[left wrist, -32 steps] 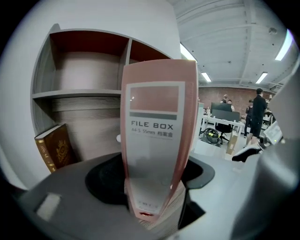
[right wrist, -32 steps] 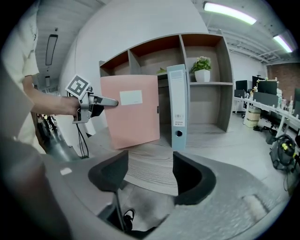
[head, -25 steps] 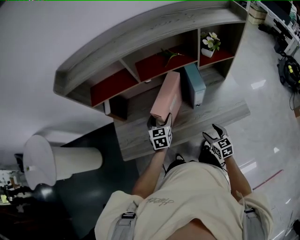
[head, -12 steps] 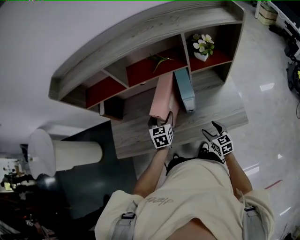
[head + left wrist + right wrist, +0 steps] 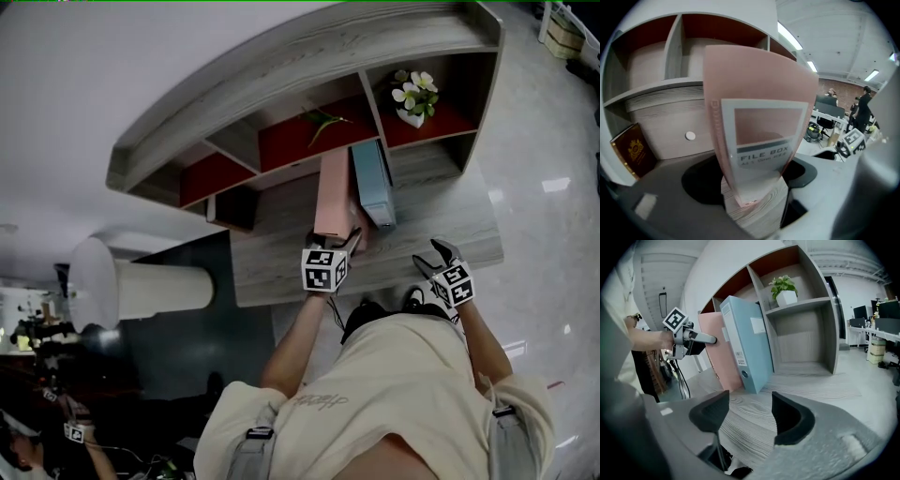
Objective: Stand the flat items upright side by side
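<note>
A pink file box (image 5: pixel 334 192) stands upright on the wooden desk (image 5: pixel 272 267), spine toward me, close beside a blue file box (image 5: pixel 372 180) that leans toward it. My left gripper (image 5: pixel 335 242) is at the pink box's near end. In the left gripper view the pink box (image 5: pixel 757 136) stands between the jaws of that gripper (image 5: pixel 752 190), which have just been opening; the pads flank it without pressing. My right gripper (image 5: pixel 437 253) hovers at the desk's front edge, open and empty (image 5: pixel 750 413), looking at the blue box (image 5: pixel 747 341) and the pink box (image 5: pixel 717 350).
The shelf unit (image 5: pixel 281 70) rises behind the desk. A potted plant (image 5: pixel 412 94) sits in its right cubby, and a dark book (image 5: pixel 633 150) leans below the left cubby. A white cylinder (image 5: pixel 141 286) stands left of the desk. People work at desks far off.
Both grippers have moved forward toward the shelf. The pink box now stands straighter, closer to the blue one, and the left jaws have spread around its end.
</note>
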Action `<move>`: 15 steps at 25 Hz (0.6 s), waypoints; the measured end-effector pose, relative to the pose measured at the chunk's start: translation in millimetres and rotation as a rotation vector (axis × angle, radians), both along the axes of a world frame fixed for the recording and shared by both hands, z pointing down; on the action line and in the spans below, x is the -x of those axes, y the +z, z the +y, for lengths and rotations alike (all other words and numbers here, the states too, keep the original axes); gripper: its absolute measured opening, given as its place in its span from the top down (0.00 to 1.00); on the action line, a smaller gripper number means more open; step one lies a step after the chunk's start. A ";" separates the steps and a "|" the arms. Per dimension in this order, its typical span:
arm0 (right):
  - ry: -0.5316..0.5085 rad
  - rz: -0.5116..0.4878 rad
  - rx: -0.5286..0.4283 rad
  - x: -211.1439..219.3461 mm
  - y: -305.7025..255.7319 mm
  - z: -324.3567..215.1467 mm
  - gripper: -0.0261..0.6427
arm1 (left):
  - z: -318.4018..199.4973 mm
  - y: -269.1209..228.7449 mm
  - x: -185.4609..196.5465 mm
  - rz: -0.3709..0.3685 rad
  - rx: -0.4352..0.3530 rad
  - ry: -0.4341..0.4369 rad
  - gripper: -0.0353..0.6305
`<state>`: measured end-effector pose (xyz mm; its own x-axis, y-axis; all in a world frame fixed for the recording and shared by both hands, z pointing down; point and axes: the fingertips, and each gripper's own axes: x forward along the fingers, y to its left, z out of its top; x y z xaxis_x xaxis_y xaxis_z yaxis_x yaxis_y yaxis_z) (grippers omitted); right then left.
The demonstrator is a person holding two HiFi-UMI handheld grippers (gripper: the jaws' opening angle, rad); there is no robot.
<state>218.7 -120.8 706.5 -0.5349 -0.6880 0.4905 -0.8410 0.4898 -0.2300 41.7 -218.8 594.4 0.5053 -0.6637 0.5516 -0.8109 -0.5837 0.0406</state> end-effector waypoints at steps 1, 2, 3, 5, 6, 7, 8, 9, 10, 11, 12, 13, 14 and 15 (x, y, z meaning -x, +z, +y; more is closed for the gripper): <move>-0.002 -0.004 0.002 0.8 0.6 -2.7 0.54 | 0.0 0.1 -2.0 0.005 0.020 0.026 0.37; -0.008 -0.008 0.003 2.8 0.5 -4.2 0.54 | 0.2 -0.1 -3.0 0.015 0.040 0.046 0.36; -0.016 -0.011 0.005 5.1 -0.3 -4.6 0.54 | 0.7 -0.4 -3.5 0.023 0.059 0.065 0.36; -0.029 -0.014 0.004 5.3 -2.8 -6.6 0.54 | 0.7 -0.7 -6.7 0.024 0.081 0.109 0.33; -0.029 -0.013 0.003 2.5 -3.3 -9.4 0.54 | -1.1 -0.9 -10.3 0.025 0.087 0.135 0.33; -0.028 -0.012 0.004 -1.3 -2.7 -12.7 0.54 | -4.0 -1.3 -14.8 0.031 0.091 0.163 0.31; -0.025 -0.010 0.007 -4.7 -1.0 -15.5 0.54 | -6.8 -1.8 -19.1 0.041 0.098 0.188 0.31; -0.024 -0.010 0.013 -7.0 1.3 -17.1 0.54 | -8.7 -2.1 -22.5 0.053 0.108 0.211 0.30; -0.023 -0.011 0.017 -8.4 3.2 -18.2 0.54 | -9.7 -2.2 -25.2 0.062 0.118 0.232 0.30; -0.022 -0.014 0.021 -9.1 4.5 -19.2 0.54 | -10.7 -2.2 -27.3 0.067 0.125 0.252 0.30; -0.022 -0.017 0.024 -9.7 5.2 -20.3 0.54 | -11.9 -2.1 -29.1 0.065 0.128 0.273 0.30; -0.023 -0.019 0.027 -10.5 5.7 -21.3 0.54 | -13.3 -1.8 -30.6 0.061 0.128 0.293 0.31; -0.025 -0.018 0.029 -11.5 6.1 -22.6 0.54 | -14.8 -1.4 -31.8 0.057 0.129 0.310 0.33; -0.027 -0.017 0.030 -12.9 6.4 -24.5 0.54 | -16.7 -1.2 -32.9 0.056 0.130 0.322 0.34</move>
<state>231.6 -145.2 712.9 -0.5615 -0.6584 0.5012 -0.8233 0.5053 -0.2586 74.6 -235.4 593.2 0.7089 -0.3914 0.5867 -0.5808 -0.7959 0.1709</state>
